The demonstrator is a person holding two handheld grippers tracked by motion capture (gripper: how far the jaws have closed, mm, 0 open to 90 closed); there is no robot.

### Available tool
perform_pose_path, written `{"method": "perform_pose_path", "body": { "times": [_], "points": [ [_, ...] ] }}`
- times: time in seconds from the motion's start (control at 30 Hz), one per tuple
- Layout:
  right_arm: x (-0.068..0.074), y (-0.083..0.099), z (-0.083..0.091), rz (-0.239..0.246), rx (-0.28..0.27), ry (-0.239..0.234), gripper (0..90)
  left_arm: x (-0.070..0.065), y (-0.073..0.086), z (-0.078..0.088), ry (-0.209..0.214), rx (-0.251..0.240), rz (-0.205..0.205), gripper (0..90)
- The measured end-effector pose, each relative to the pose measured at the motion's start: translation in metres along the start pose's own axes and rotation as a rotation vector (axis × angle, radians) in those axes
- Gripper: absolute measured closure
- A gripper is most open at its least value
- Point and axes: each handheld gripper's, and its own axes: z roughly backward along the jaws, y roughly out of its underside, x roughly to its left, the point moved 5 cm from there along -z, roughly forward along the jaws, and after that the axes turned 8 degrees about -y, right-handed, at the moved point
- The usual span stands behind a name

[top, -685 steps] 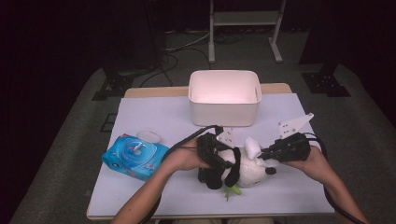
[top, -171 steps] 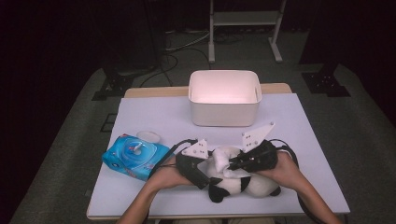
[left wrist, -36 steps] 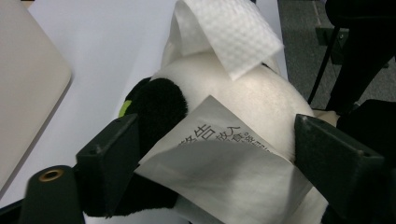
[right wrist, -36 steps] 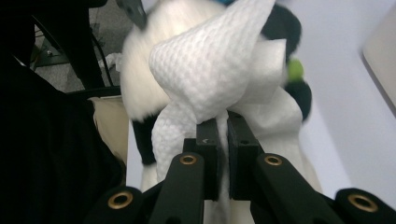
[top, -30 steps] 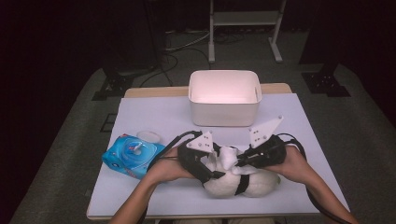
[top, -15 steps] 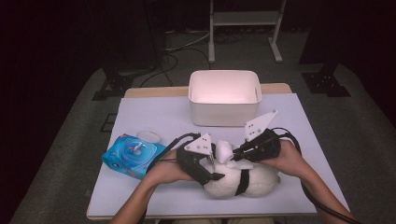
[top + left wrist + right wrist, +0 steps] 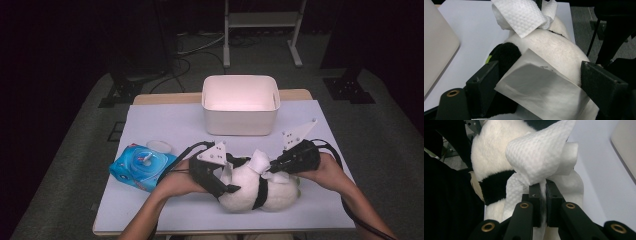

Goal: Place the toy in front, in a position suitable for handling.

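The right tongs (image 7: 543,192) pinch a white embossed paper tissue (image 7: 541,152) over the black-and-white plush toy (image 7: 260,187); the left tongs (image 7: 549,85) straddle the toy's flank, wide apart, level above the worktop (image 7: 165,125).

The plush toy (image 7: 250,187) has most of its head end hidden in the high view, tucked behind the left gripper (image 7: 220,182) and the hand around it, so I can't make out a face. In the left gripper view the toy runs off the bottom edge, and its sewn-on label (image 7: 544,90) carries writing too faint to read. The white bin (image 7: 436,50) is cut off at that frame's left side. In the right gripper view the paper towel (image 7: 539,157) covers the plush beneath it, and the towel's lower end disappears behind the jaws.
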Motion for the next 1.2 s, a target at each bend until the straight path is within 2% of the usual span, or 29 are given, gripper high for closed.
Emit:
{"method": "perform_pose_path", "body": {
  "times": [0.07,0.17,0.27,0.4,0.5,0.53,0.57,0.63,0.73,0.83,0.9,1.07,1.1,1.13,1.2],
  "points": [
    [0.003,0.000,-0.002,0.001,-0.006,-0.014,84.5,0.004,-0.001,0.001,-0.026,0.024,-0.011,17.2],
    [0.008,-0.001,-0.009,0.007,0.001,-0.017,84.6,0.009,0.002,0.002,-0.018,0.036,0.022,17.1],
    [0.012,-0.002,-0.012,0.023,0.010,-0.013,84.6,0.007,0.002,0.002,-0.011,0.044,0.021,15.5],
    [0.018,-0.006,-0.016,0.040,0.023,-0.010,84.5,0.003,-0.003,0.005,0.009,0.062,0.011,15.0],
    [0.024,-0.009,-0.020,0.054,0.021,-0.024,84.4,0.000,-0.012,0.002,0.043,0.068,0.003,15.0],
    [0.024,-0.009,-0.020,0.054,0.021,-0.024,84.4,0.000,-0.012,0.002,0.043,0.068,0.003,15.0],
    [0.029,-0.012,-0.022,0.072,0.030,-0.021,84.4,-0.004,-0.012,-0.004,0.066,0.102,-0.004,15.1],
    [0.031,-0.011,-0.022,0.076,0.039,-0.021,84.5,-0.007,-0.010,-0.007,0.077,0.104,0.006,15.6],
    [0.030,-0.007,-0.013,0.075,0.020,-0.005,84.5,-0.008,-0.010,-0.006,0.073,0.083,-0.014,20.1],
    [0.029,-0.004,-0.006,0.067,0.005,0.009,84.5,-0.009,-0.009,-0.006,0.072,0.078,-0.016,20.2],
    [0.027,0.001,0.005,0.060,-0.012,0.022,84.4,-0.009,-0.008,-0.005,0.072,0.081,-0.017,20.3],
    [0.025,0.013,0.019,0.039,-0.016,0.056,84.4,-0.008,-0.008,-0.005,0.072,0.085,-0.022,20.1],
    [0.024,0.021,0.026,0.011,-0.028,0.068,84.4,-0.008,-0.008,-0.005,0.071,0.086,-0.024,20.1],
    [0.024,0.021,0.026,0.011,-0.028,0.068,84.4,-0.008,-0.008,-0.005,0.071,0.086,-0.024,20.0],
    [0.022,0.037,0.034,-0.030,-0.045,0.083,84.4,-0.007,-0.008,-0.005,0.071,0.082,-0.021,19.8]
  ]
}}
